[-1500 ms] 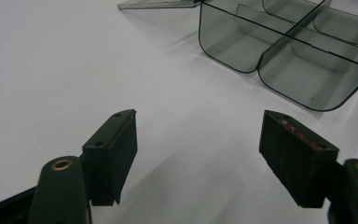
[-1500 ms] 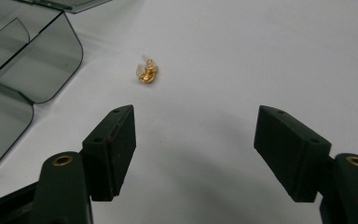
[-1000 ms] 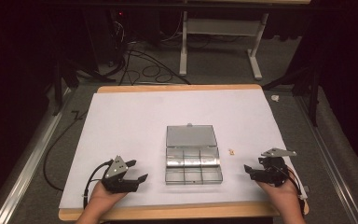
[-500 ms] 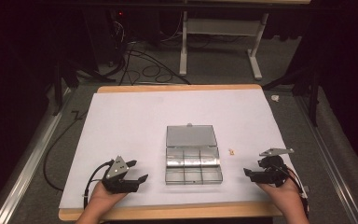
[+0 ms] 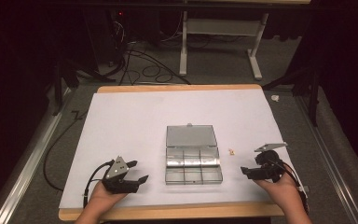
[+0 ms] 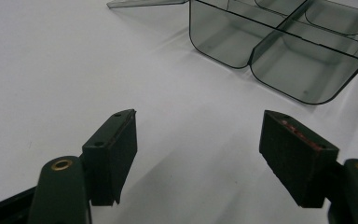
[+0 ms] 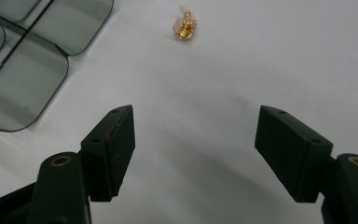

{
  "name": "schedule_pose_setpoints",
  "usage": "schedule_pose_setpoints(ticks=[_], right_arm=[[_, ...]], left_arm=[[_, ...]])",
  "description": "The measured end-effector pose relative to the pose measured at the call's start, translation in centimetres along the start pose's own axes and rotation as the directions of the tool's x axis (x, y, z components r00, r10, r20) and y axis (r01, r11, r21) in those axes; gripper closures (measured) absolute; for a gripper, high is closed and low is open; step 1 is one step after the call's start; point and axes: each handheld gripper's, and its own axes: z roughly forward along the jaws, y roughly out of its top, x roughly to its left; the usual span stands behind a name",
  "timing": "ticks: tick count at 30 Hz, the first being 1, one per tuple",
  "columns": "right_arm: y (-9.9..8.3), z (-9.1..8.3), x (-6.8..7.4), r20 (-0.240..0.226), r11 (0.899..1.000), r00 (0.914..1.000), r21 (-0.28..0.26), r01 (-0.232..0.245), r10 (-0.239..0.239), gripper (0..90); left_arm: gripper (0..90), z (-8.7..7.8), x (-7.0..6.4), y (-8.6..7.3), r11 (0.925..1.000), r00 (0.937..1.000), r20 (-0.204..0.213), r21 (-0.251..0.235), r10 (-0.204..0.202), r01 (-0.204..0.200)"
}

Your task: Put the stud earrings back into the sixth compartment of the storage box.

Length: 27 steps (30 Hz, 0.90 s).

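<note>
careful: your right gripper (image 7: 195, 122) spread wide, empty; gold charm (image 7: 185, 27) ahead on white sheet, just beside open clear box (image 5: 193, 158). tiny piece, hard pinch could flick it away. left gripper (image 6: 198, 126) spread, idle.

Bright desk, dark room around it

Light falls from above onto the white sheet (image 5: 135, 130) covering my desk (image 5: 177, 87), while the floor and room beyond sit in deep shadow. Ahead of my left gripper (image 6: 200, 149) the sheet looks evenly lit, with a soft shadow under the jaws and pale reflections in the clear box (image 6: 279, 51). Ahead of my right gripper (image 7: 196, 154) the small gold piece (image 7: 185, 28) is slightly blurred and glints; the near jaws are soft too.
</note>
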Motion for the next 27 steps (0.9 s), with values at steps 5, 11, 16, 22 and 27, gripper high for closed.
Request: schedule_pose_setpoints(ticks=[5,11,16,22,27], right_arm=[[0.3,0.4,0.1,-0.013,0.997,0.9999,0.071,0.000,0.001,29.6],[0.9,0.2,0.4,-0.030,0.993,0.9994,0.118,0.022,-0.019,30.2],[1.5,0.2,0.5,-0.030,0.988,0.9990,0.149,0.037,-0.033,31.4],[2.2,0.4,0.6,-0.045,0.983,0.9980,0.178,0.052,-0.045,33.7],[2.7,0.6,0.8,-0.045,0.974,0.9976,0.218,0.062,-0.053,34.8]], left_arm=[[28.4,0.1,-0.1,0.0,1.0000,1.0000,-0.002,0.004,0.005,-0.005],[28.4,0.1,-0.1,0.0,0.9999,0.9999,0.000,0.008,0.011,-0.011],[28.4,0.1,-0.2,0.0,0.9998,0.9998,-0.001,0.004,0.018,-0.018],[28.4,0.1,-0.2,0.0,0.9997,0.9998,0.003,0.008,0.021,-0.021],[28.4,0.0,-0.2,0.0,0.9997,0.9997,0.002,0.005,0.025,-0.025]])
